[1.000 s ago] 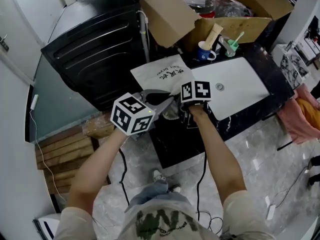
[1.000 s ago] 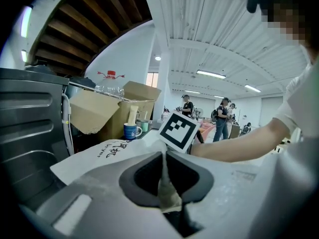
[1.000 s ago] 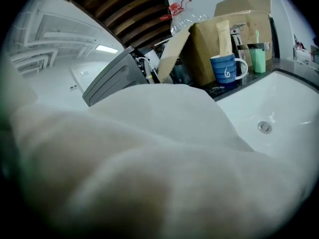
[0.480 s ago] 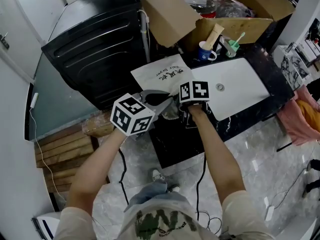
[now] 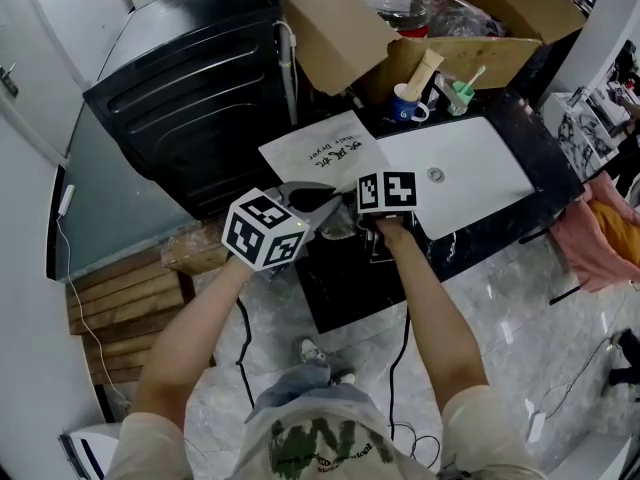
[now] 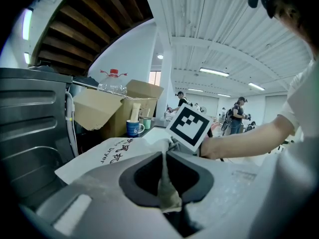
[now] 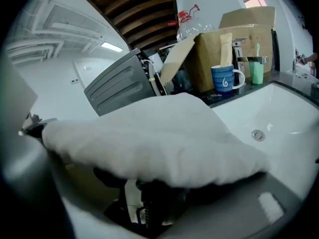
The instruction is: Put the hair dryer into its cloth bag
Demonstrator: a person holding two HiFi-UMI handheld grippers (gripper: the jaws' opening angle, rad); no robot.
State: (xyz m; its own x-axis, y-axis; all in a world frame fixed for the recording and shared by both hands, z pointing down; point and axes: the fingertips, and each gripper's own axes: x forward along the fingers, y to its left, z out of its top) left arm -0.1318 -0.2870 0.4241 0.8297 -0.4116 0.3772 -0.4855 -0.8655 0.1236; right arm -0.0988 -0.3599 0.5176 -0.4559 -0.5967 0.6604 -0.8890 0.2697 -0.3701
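The white cloth bag [image 5: 322, 148] with printed lettering lies on the black counter [image 5: 350, 283], its mouth toward me. My left gripper [image 5: 322, 206] is shut on the edge of the bag [image 6: 164, 183], and a fold of cloth stands pinched between its jaws [image 6: 165, 159]. My right gripper [image 5: 364, 212] is at the bag's mouth, where the cloth [image 7: 164, 133] bulges over its jaws. The dark hair dryer [image 7: 149, 195], with its ribbed cord end, shows under the cloth between the right jaws. These jaws have just been opening and stand wide, not pressing on it.
A white sink basin [image 5: 470, 168] lies to the right of the bag. Behind it stand a blue mug [image 5: 408, 106], a green cup with a toothbrush [image 5: 462, 92] and an open cardboard box [image 5: 340, 38]. A black appliance [image 5: 190, 88] fills the left.
Both grippers stay at the bag's mouth. The right gripper's marker cube has drawn back a little toward me; the left has not moved.
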